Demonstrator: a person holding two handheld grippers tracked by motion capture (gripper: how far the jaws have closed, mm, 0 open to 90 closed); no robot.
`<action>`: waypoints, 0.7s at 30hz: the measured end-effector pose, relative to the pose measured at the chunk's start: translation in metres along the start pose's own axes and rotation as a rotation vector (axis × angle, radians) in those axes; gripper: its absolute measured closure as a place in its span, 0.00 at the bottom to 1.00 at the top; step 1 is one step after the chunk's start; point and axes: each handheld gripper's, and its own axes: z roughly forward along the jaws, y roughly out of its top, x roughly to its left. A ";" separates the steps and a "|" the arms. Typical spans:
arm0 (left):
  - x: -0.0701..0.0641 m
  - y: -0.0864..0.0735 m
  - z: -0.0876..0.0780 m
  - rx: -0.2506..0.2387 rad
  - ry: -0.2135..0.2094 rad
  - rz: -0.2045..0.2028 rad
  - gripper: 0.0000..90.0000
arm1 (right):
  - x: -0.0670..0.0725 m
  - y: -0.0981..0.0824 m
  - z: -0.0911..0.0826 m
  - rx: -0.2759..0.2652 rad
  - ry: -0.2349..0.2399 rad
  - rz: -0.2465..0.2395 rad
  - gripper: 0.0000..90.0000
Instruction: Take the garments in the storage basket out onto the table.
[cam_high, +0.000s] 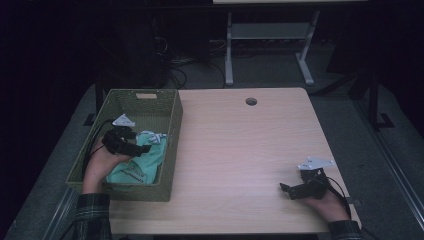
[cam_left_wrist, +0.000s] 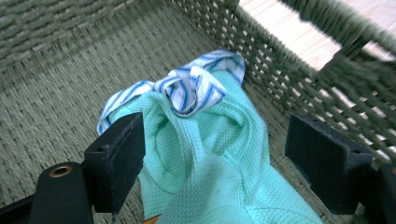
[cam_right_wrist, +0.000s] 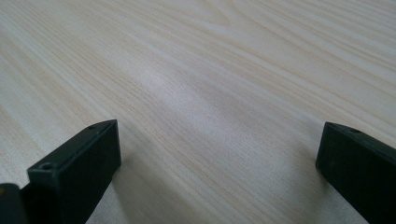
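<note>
- Mint-green cloth (cam_high: 137, 165) in the high view lies inside the woven basket (cam_high: 172, 130), directly under and ahead of the left hand-held gripper (cam_high: 142, 147); the right hand-held gripper (cam_high: 286, 190) rests well apart on the tabletop (cam_high: 235, 150), so the left is plainly nearer
- Left gripper view: the mint-green cloth (cam_left_wrist: 210, 163) bunches between the wide-spread jaws, its ridge running away from the hand-held gripper toward a striped cloth (cam_left_wrist: 196, 86) just beyond; closing here would likely pinch the fold
- Right gripper view: jaws stand wide over bare tabletop (cam_right_wrist: 210, 93); nothing between them
</note>
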 end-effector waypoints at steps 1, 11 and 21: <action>0.001 -0.001 0.003 0.005 -0.001 -0.004 0.22 | 0.000 0.000 0.000 0.000 0.000 0.000 0.00; 0.004 -0.008 0.015 0.061 -0.005 -0.020 0.24 | 0.000 0.000 0.000 0.000 0.000 0.000 0.00; 0.007 -0.013 0.025 0.119 0.013 -0.050 0.26 | 0.000 0.000 0.000 0.000 0.000 -0.001 0.00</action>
